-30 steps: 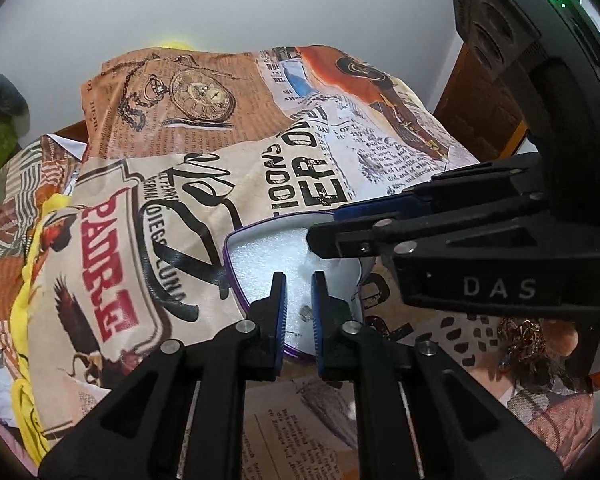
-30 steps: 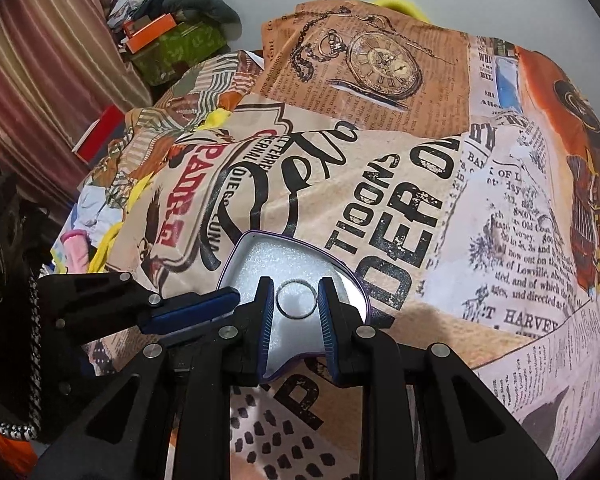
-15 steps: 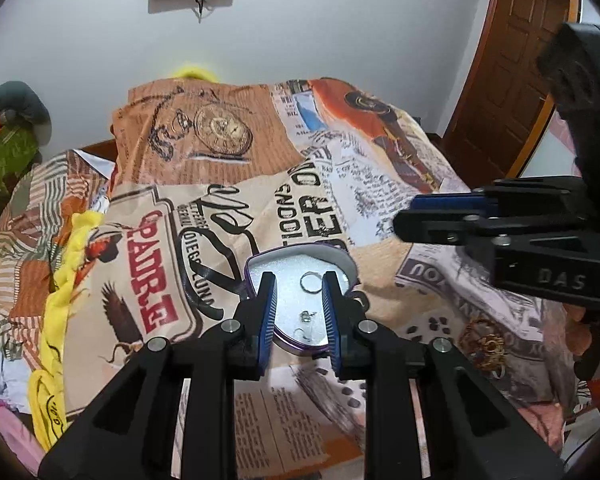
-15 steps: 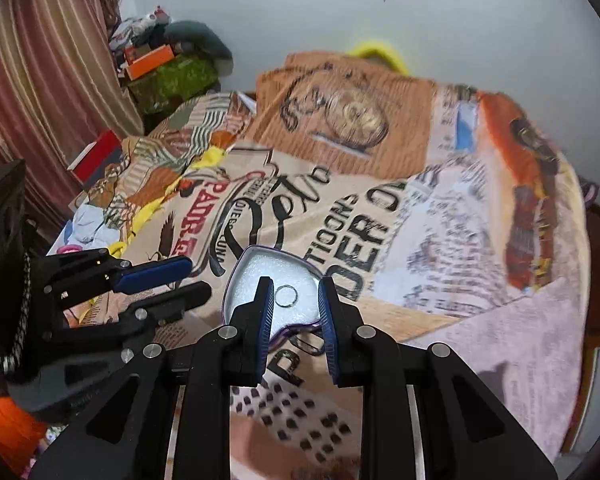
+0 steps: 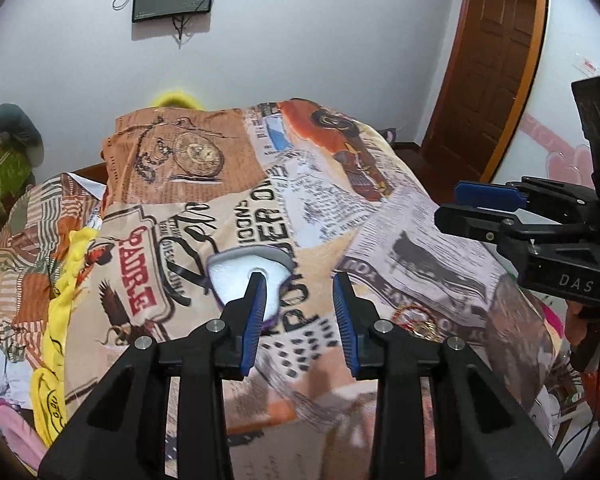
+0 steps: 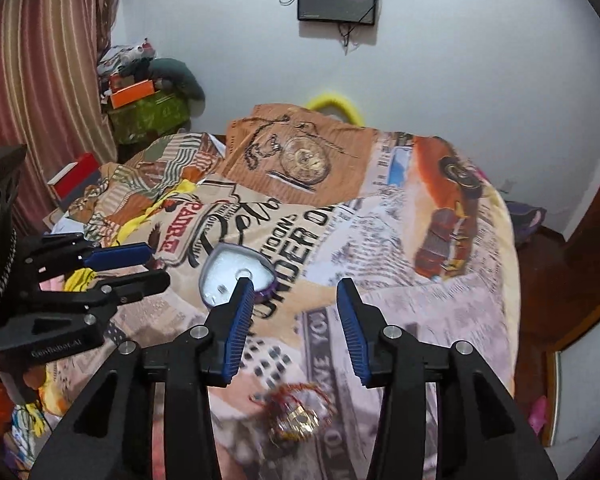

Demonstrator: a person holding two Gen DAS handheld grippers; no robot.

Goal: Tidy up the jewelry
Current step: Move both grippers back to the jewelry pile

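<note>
A heart-shaped box with a purple rim and white lining (image 6: 230,276) lies on the printed bedspread; it also shows in the left wrist view (image 5: 240,276). A ring (image 6: 245,272) and a small piece (image 6: 221,289) lie in it. A blurred heap of gold and red jewelry (image 6: 296,412) lies on the bed near me, also in the left wrist view (image 5: 414,320). My left gripper (image 5: 299,316) is open and empty, raised above the bed. My right gripper (image 6: 296,320) is open and empty, also raised.
The printed bedspread (image 6: 380,220) covers the bed. A curtain (image 6: 40,80) and piled boxes (image 6: 140,108) stand at the left. A wooden door (image 5: 488,80) is at the right. A screen (image 6: 336,0) hangs on the far wall.
Both grippers have pulled back and up from the heart-shaped box and opened wide. The ring that was between the right fingers lies in the box.
</note>
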